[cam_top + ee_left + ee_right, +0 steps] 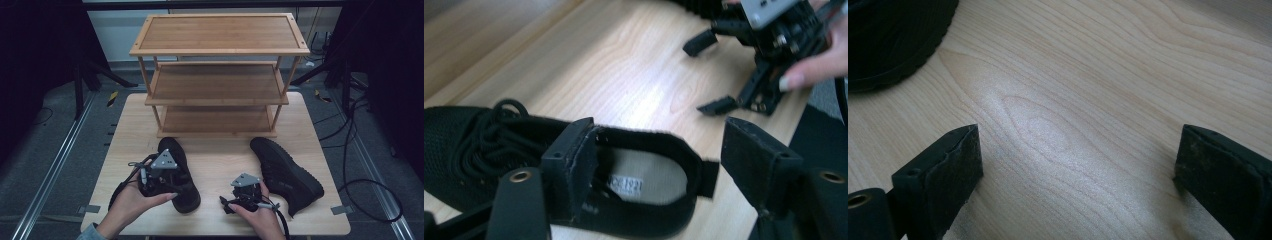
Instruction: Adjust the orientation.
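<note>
A three-tier bamboo shelf rack (219,75) stands at the far side of the pale wooden table (220,165), its slatted shelves bare. In front of it lie two black shoes, well apart. The right shoe (286,173) rests to the right, its ribbed rubber sole showing dark at the top left corner of the right gripper view (895,40). Cables trail over the grey floor beside the table, and metal rails run along both sides.

The left shoe (176,172) lies near the front left of the table, toe pointing toward the rack. It is low-cut, of black mesh with black laces, and a pale insole with a printed label shows inside the opening (644,185).

The left gripper (159,181) sits over the heel end of this shoe. In its own view the jaws stand wide apart (659,165): one reaches into the shoe opening by the inner collar, the other hangs outside the heel, over the table edge. The pads do not press on the shoe, so nothing is gripped.

The right gripper (235,202), held in the person's right hand (260,215), hovers low over bare wood between the shoes, jaws wide and empty (1078,170).
</note>
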Tool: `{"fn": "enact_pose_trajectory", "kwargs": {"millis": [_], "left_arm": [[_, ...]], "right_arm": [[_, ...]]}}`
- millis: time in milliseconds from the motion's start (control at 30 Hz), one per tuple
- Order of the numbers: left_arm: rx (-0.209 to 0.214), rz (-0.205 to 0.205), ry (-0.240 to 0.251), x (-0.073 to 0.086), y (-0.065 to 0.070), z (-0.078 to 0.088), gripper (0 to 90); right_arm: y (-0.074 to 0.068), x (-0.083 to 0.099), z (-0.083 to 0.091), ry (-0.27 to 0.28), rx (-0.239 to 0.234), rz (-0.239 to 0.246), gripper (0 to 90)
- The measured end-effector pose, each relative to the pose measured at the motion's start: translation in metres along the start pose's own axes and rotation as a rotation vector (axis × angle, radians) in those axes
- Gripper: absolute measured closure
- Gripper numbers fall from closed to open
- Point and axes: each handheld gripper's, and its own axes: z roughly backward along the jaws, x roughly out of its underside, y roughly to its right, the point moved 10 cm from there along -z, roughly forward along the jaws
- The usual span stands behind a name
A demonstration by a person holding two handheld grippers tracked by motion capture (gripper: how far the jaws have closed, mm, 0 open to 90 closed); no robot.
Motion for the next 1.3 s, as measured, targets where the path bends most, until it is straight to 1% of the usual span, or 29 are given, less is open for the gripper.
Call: {"fn": "enact_pose_trajectory", "kwargs": {"millis": [67,133,167,200,233,333,367,400,467,500,533,600,667,700,867,900,933,1000,1033,1067,1100,1133,1233,1267,1300], "left_arm": [[0.004,-0.021,-0.006,0.008,0.003,-0.003,27.3],[0.015,-0.027,-0.010,0.013,0.006,-0.008,27.5],[0.015,-0.027,-0.010,0.013,0.006,-0.008,27.5],[0.016,-0.042,-0.025,0.018,0.006,-0.012,27.6],[0.018,-0.043,-0.023,0.019,0.006,-0.014,28.1],[0.044,-0.073,-0.035,0.020,0.009,-0.019,29.0],[0.044,-0.073,-0.035,0.020,0.009,-0.019,29.1],[0.062,-0.082,-0.049,0.022,0.010,-0.024,29.4],[0.065,-0.089,-0.057,0.023,0.010,-0.026,31.7],[0.065,-0.097,-0.081,0.027,0.010,-0.031,33.4],[0.067,-0.092,-0.091,0.029,0.009,-0.033,34.2],[0.068,-0.088,-0.095,0.030,0.008,-0.034,35.7],[0.074,-0.085,-0.088,0.031,0.008,-0.036,41.0],[0.066,-0.087,-0.093,0.032,0.008,-0.037,41.0],[0.072,-0.085,-0.091,0.031,0.010,-0.038,41.9],[0.068,-0.090,-0.070,0.026,0.008,-0.033,44.6],[0.066,-0.092,-0.057,0.024,0.008,-0.031,45.1],[0.068,-0.092,-0.051,0.022,0.008,-0.030,44.9],[0.078,-0.096,-0.057,0.021,0.009,-0.029,44.7],[0.078,-0.096,-0.057,0.021,0.009,-0.029,45.9],[0.087,-0.103,-0.080,0.024,0.010,-0.032,47.5],[0.091,-0.106,-0.091,0.026,0.011,-0.034,48.3],[0.091,-0.109,-0.110,0.030,0.014,-0.039,50.2],[0.091,-0.109,-0.110,0.030,0.014,-0.039,51.3],[0.100,-0.101,-0.122,0.031,0.015,-0.041,53.9]], "right_arm": [[0.000,0.000,0.000,0.000,-0.001,-0.001,5.3],[0.000,0.000,0.000,0.000,0.000,0.000,5.3],[0.000,0.000,0.000,0.000,-0.001,-0.001,5.3],[0.000,0.000,0.000,0.001,-0.003,0.000,5.3],[0.000,0.000,0.000,0.000,-0.001,0.000,5.4],[0.000,0.000,0.000,0.000,-0.002,-0.001,5.3],[0.000,0.000,0.000,0.000,-0.003,-0.001,5.3],[0.000,0.000,0.000,0.000,-0.001,0.000,5.3],[0.000,0.000,0.000,0.000,-0.003,-0.001,5.3],[0.000,0.000,0.000,0.000,-0.002,-0.001,5.3],[0.000,0.000,0.000,0.000,-0.002,-0.001,5.3],[0.000,0.000,0.000,0.000,-0.003,0.000,5.3],[0.000,0.000,0.000,0.000,-0.003,0.000,5.3],[0.000,0.000,0.000,0.000,-0.003,0.000,5.3],[0.000,0.000,0.000,0.000,-0.004,0.001,5.3],[0.000,0.000,0.000,-0.001,-0.003,0.003,5.3],[0.000,0.000,0.000,-0.001,-0.004,0.004,5.3],[0.000,0.000,0.000,-0.001,-0.004,0.003,5.3],[0.000,0.000,0.000,-0.001,-0.004,0.003,5.3],[0.000,0.000,0.000,-0.001,-0.004,0.003,5.3],[0.000,0.000,0.000,0.000,-0.004,0.003,5.3],[0.000,0.000,0.000,-0.001,-0.004,0.003,5.3],[0.000,0.000,0.000,-0.001,-0.004,0.003,5.3],[0.000,0.000,0.000,-0.001,-0.004,0.003,5.3],[0.000,0.000,0.000,-0.001,-0.004,0.003,5.3]]}}
